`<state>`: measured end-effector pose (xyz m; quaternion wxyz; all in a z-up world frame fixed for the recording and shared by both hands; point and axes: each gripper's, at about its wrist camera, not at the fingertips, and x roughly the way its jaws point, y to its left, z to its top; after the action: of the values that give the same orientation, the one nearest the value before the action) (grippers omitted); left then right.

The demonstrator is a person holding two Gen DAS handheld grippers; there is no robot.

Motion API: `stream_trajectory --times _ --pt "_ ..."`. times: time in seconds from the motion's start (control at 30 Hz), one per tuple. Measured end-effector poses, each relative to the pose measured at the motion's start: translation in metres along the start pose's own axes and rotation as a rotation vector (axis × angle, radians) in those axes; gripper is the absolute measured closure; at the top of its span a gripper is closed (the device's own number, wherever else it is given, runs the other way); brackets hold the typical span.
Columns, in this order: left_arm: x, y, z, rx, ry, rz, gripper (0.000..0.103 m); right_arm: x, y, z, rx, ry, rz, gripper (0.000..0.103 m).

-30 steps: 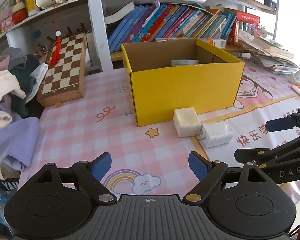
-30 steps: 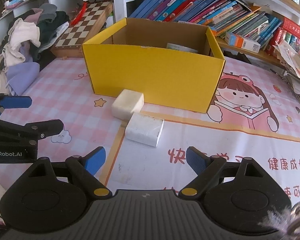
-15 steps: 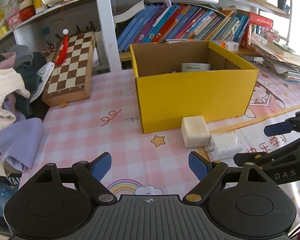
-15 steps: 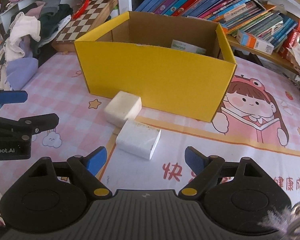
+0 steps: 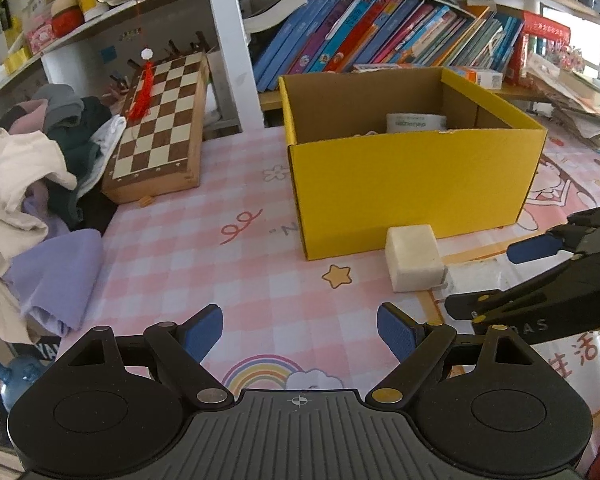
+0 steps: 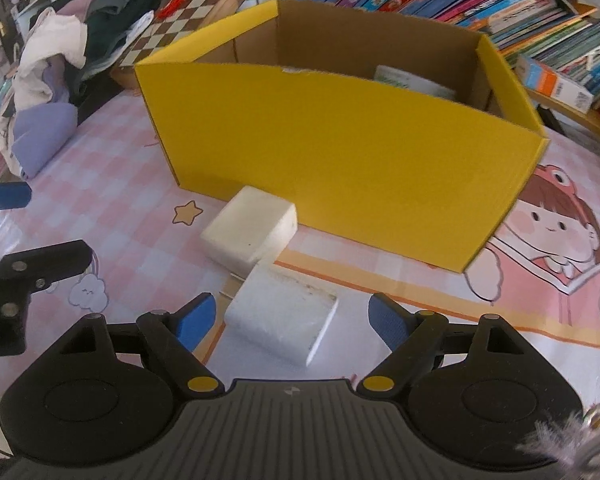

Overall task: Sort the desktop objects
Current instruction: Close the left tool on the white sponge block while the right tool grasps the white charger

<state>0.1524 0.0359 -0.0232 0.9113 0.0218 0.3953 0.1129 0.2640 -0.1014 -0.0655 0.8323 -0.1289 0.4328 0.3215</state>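
Both tongs gape wide and empty, our right gripper (image 6: 288, 320) straddling the white packet (image 6: 282, 320) with the cream block (image 6: 250, 240) seemingly touching just ahead, so closing askew could nudge that block against the yellow box (image 6: 340, 168).

Left gripper (image 5: 300, 330): fingers (image 5: 202, 330) spread wide, nothing between them, held low and level. Right gripper (image 6: 290, 322): fingers (image 6: 386, 320) likewise spread wide, tilted downward. Both grippers sit side by side, close together.
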Motion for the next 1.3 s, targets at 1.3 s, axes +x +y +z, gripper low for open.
stream_trajectory --times 1.3 --pt "0.061 -0.075 0.033 0.093 0.049 -0.103 0.017 -0.017 -0.072 -0.017 0.008 -0.020 -0.048 0.039"
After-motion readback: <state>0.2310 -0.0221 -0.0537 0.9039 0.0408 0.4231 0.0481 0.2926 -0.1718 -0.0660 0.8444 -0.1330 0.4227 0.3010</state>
